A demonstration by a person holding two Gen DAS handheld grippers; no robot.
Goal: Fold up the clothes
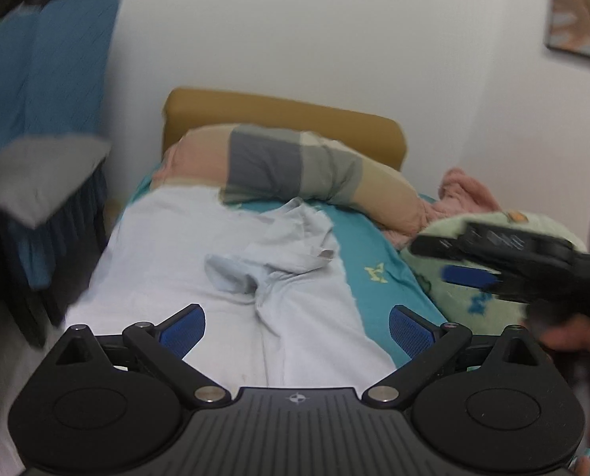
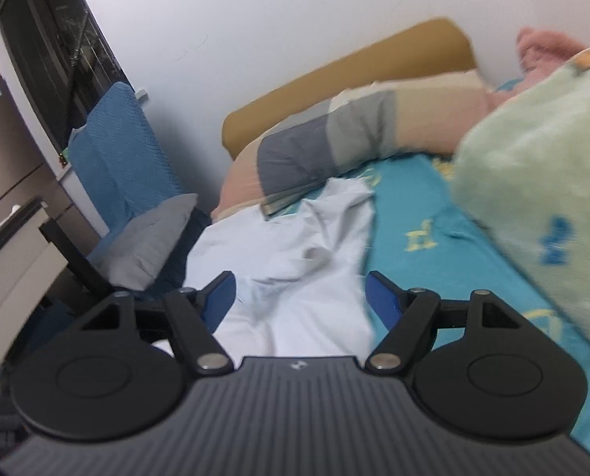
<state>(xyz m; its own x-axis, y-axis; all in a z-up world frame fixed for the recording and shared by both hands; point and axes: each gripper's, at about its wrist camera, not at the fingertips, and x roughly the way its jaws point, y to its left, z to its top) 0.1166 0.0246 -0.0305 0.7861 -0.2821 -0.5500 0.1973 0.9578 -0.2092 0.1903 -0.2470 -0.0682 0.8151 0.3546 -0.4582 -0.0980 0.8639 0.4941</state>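
Pale-blue shirt (image 1: 231, 273) lies crumpled and unfolded on the bed, on top of a teal sheet (image 1: 378, 254) with yellow print. Collar and bunched folds sit near the middle of the garment, ahead of the left tongs (image 1: 297, 327). Left tongs are spread wide, blue pads apart, nothing between them; they hover over the lower part of the shirt, cloth visible between and beyond the fingertips. Contact with the fabric cannot be told.

Right tongs (image 2: 301, 293) are also spread, empty, hanging above the same shirt (image 2: 295, 238), which fills the gap between the blue pads; the teal sheet (image 2: 445, 238) runs just right of the right finger. In the left wrist view the right tongs (image 1: 469, 265) show at the right edge, blurred, over a mint-green fleece blanket (image 1: 485, 277).

A patchwork pillow (image 1: 295, 166) in peach, grey and beige lies across the head of the bed, touching the shirt's far edge. Behind it, a mustard headboard (image 1: 287, 107) against a white wall (image 1: 295, 27). Pink fluffy cloth (image 1: 465, 190) sits beside the blanket. A blue-and-grey cushion (image 2: 124, 166) leans at the bed's left side.
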